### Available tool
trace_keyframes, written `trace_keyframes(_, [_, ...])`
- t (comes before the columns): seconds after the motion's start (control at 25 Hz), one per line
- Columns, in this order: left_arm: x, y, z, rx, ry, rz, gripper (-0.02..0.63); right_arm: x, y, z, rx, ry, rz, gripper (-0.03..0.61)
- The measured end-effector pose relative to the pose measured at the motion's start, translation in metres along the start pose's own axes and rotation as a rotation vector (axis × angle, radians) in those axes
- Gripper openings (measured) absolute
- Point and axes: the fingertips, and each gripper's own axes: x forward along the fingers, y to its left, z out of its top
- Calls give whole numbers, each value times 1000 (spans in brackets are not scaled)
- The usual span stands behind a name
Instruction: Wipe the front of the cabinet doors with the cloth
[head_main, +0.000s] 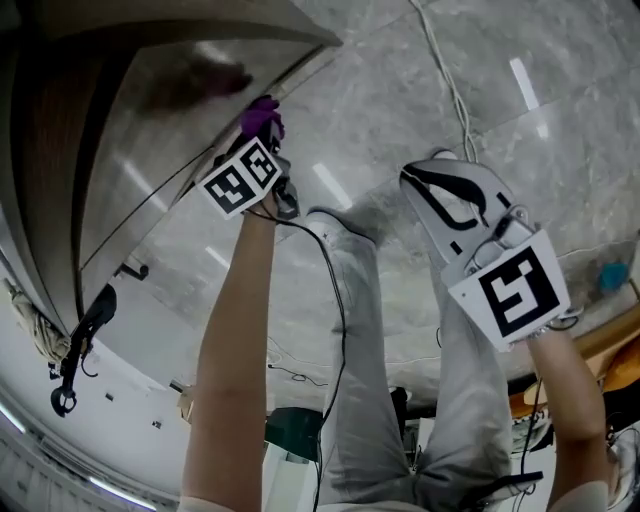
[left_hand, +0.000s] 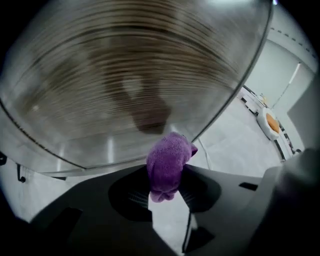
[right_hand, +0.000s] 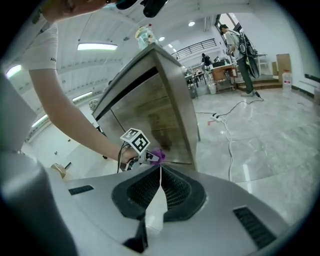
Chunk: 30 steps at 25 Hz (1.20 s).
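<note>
A cabinet with a glossy wood-grain door (head_main: 150, 150) fills the upper left of the head view. My left gripper (head_main: 268, 140) is shut on a bunched purple cloth (head_main: 260, 115), which is at the door's lower edge close to the corner. In the left gripper view the cloth (left_hand: 169, 162) sticks out between the dark jaws, with the door (left_hand: 130, 75) just beyond it. My right gripper (head_main: 432, 170) is white and shut on nothing, held off to the right over the floor. From the right gripper view I see the cabinet (right_hand: 165, 110), the left gripper's marker cube (right_hand: 136, 141) and the cloth (right_hand: 157, 155).
A white cable (head_main: 450, 80) runs across the grey marble floor (head_main: 380, 110) to the right of the cabinet. The person's legs (head_main: 360, 330) stand below the grippers. Desks and people (right_hand: 235, 35) are far back in the hall. A black strap (head_main: 85, 330) hangs at the cabinet's left.
</note>
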Motion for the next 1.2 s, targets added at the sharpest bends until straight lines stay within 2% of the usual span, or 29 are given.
trace_keyframes(0.12, [26,-58,17,62,7,-60,141,-22,-44,-8,32,1,-61,29])
trace_keyframes(0.28, [56,-109,32,121,18,-99,141,-43,-94,-15,88,-35,-138,29])
trace_keyframes(0.48, [86,-127,37,108,19,-85,141,-57,-119,-43,148,-51,-198,29])
trace_keyframes(0.72, [96,-100,35,198,51,-72,141,-43,-101,-69,157,-10,-194,29])
trace_keyframes(0.88, [87,-61,23,166,67,-51,141,-23,-74,-65,137,-2,-170,28])
trace_keyframes(1.2, [60,48,-4,172,113,0,141,42,-7,-27,79,-31,-116,29])
